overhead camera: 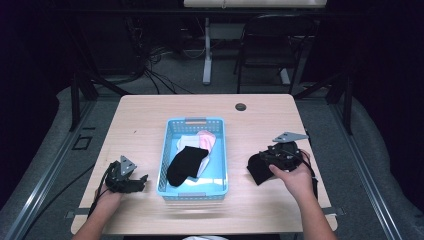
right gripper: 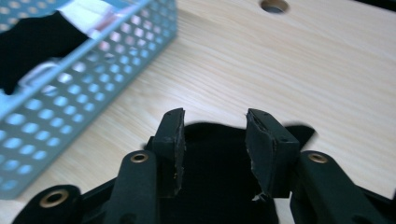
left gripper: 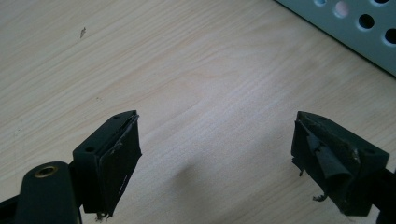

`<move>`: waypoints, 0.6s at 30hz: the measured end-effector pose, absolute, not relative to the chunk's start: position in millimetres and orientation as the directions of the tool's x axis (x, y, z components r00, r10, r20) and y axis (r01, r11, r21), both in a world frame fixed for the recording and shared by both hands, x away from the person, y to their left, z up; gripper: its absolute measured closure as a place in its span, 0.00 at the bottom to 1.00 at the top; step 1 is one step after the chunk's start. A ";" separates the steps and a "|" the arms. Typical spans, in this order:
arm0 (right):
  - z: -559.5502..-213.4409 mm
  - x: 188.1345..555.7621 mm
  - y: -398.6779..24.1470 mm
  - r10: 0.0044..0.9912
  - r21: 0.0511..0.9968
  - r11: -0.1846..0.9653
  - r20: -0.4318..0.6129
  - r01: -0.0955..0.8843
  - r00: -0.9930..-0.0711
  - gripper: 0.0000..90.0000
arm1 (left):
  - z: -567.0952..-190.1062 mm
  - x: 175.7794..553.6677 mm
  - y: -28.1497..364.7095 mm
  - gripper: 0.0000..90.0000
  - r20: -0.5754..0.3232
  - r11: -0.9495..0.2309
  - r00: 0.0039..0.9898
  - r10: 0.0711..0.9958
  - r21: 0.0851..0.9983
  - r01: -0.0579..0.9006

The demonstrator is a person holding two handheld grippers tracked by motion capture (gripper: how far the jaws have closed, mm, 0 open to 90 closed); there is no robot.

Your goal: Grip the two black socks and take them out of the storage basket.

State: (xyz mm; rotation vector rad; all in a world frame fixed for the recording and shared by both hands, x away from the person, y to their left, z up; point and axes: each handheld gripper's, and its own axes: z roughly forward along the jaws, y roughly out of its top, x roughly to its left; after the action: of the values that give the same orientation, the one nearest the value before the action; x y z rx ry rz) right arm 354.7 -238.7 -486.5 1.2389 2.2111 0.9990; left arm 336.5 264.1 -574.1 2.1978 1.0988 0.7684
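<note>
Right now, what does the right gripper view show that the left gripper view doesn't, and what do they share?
Right gripper view: its claw poised over a black sock lying on the table, black and white fabric inside the basket, and a round hole in the tabletop. Left gripper view: its claw wide open over bare wood, holding nothing. Both share the wooden table and the blue perforated basket.

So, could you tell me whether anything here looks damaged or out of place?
Yes: the left gripper has frayed, peeling black pads. Also, one black sock lies on the wooden table under the right gripper, outside the light blue perforated plastic basket holding the other clothes.
</note>
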 end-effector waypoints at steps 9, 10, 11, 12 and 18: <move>-467.6 372.4 -193.9 0.783 0.750 0.410 0.001 0.518 -0.622 0.64 | -574.0 336.5 264.0 0.17 0.240 -0.508 0.501 0.832 0.694 0.511; -466.6 375.1 -187.9 0.774 0.751 0.419 -0.001 0.510 -0.633 0.63 | -574.0 336.5 264.0 0.17 0.240 -0.508 0.501 0.832 0.694 0.511; -465.9 376.4 -182.8 0.772 0.750 0.418 0.004 0.513 -0.635 0.63 | -573.9 336.4 263.9 0.17 0.241 -0.508 0.501 0.831 0.694 0.510; -465.2 378.7 -176.3 0.764 0.751 0.421 0.009 0.509 -0.646 0.62 | -574.0 336.4 263.8 0.17 0.240 -0.508 0.501 0.831 0.694 0.510; -460.8 390.9 -136.7 0.708 0.744 0.470 0.005 0.475 -0.707 0.59 | -573.5 336.3 264.0 0.17 0.240 -0.509 0.504 0.830 0.694 0.509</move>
State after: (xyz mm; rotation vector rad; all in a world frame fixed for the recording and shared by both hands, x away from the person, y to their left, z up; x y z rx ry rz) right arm 390.9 -136.7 -460.8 1.0051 2.4174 1.0807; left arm 336.3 264.0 -573.5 2.1985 1.0937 0.7658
